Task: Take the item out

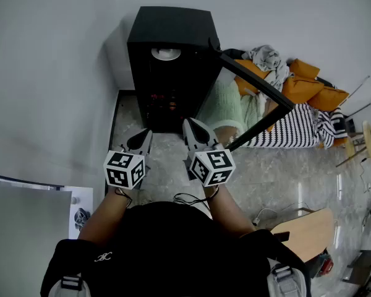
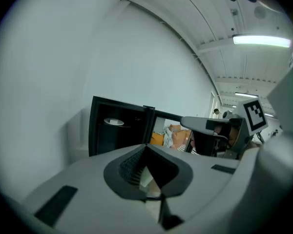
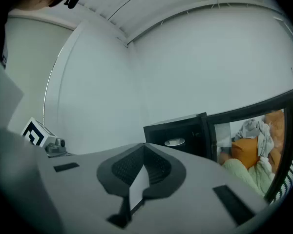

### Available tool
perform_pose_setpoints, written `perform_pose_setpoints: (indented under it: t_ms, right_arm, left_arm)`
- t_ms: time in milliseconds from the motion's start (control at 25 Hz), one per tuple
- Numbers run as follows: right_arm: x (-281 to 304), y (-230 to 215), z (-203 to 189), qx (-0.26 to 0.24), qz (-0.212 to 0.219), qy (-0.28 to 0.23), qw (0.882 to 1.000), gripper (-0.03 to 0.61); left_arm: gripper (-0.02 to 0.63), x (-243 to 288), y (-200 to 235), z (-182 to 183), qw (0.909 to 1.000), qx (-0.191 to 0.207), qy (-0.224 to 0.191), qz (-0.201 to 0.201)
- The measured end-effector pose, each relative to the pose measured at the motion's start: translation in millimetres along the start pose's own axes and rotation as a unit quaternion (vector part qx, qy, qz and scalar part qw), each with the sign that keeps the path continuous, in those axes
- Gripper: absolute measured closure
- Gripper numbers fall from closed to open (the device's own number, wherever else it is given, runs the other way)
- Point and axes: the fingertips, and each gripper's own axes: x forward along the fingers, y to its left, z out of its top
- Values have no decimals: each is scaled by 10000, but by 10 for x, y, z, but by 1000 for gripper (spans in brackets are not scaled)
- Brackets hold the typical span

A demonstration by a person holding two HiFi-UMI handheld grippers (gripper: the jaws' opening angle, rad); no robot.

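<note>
Presently the left gripper [image 1: 146,135] and right gripper [image 1: 189,125] are hovering before the open black cabinet [image 1: 170,54], fingers closed and empty.

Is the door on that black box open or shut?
Open. The glass door stands swung out to the right of the black cabinet, and a white dish shows inside.

Cabinet [image 1: 173,26] interior dark; reddish things [image 1: 164,98] inside too dim to identify. Clothes pile [image 1: 306,86] partly behind door [image 1: 253,76].

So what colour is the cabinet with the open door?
The cabinet is black; the head view shows it best.
</note>
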Motion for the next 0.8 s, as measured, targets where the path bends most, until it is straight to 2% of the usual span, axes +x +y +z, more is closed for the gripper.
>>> perform_pose_setpoints:
  t_ms: [240, 800]
  right_arm:
    - [180, 116, -1, 169, -144, -122, 9997, 571]
    - [569, 467, -70, -15, -635, -91, 9979, 571]
  left_arm:
    - [607, -55, 292, 82, 10000, -45, -44, -9]
    - [607, -195, 924, 155, 9994, -139, -189, -237]
